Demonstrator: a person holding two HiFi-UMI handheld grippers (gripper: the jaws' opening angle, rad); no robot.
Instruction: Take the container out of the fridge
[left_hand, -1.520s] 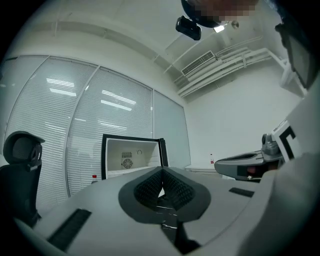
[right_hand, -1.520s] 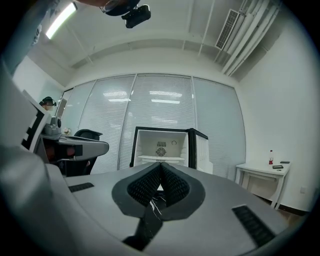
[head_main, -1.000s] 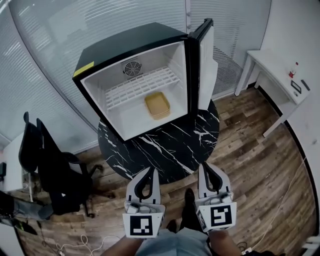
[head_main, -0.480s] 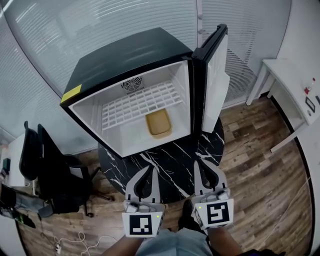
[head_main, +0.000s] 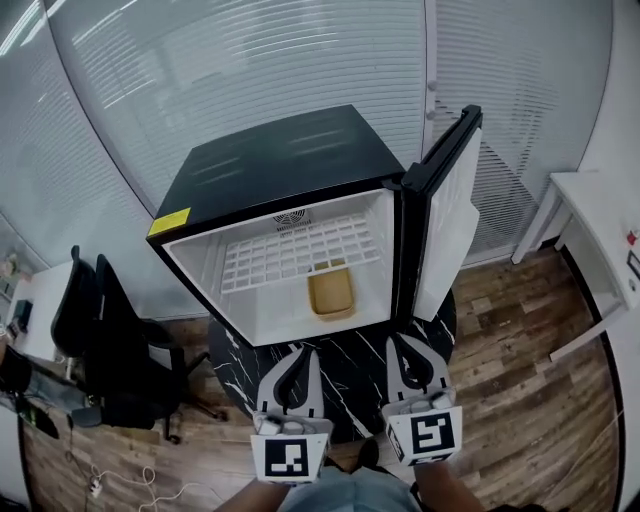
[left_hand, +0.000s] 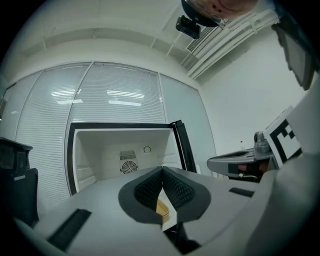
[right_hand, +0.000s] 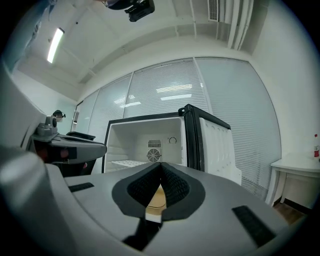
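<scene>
A shallow yellow container (head_main: 331, 295) lies on the floor of the small black fridge (head_main: 280, 160), under its white wire shelf (head_main: 300, 250). The fridge door (head_main: 445, 230) stands open to the right. My left gripper (head_main: 297, 354) and right gripper (head_main: 404, 342) are held side by side over the near table edge, short of the fridge opening. Both are shut with nothing in them. In the left gripper view the left gripper (left_hand: 162, 170) points at the fridge and the container (left_hand: 162, 207) shows just below its tips. The right gripper (right_hand: 161, 165) has the container (right_hand: 156, 199) straight ahead too.
The fridge stands on a round black marble table (head_main: 350, 370). Black office chairs (head_main: 100, 340) are at the left, a white desk (head_main: 600, 230) at the right. Glass walls with blinds run behind. The floor is wood.
The head view has lifted and drawn nearer, so the fridge sits lower and larger in frame. Both grippers stay shut, side by side, a little closer to the fridge opening.
</scene>
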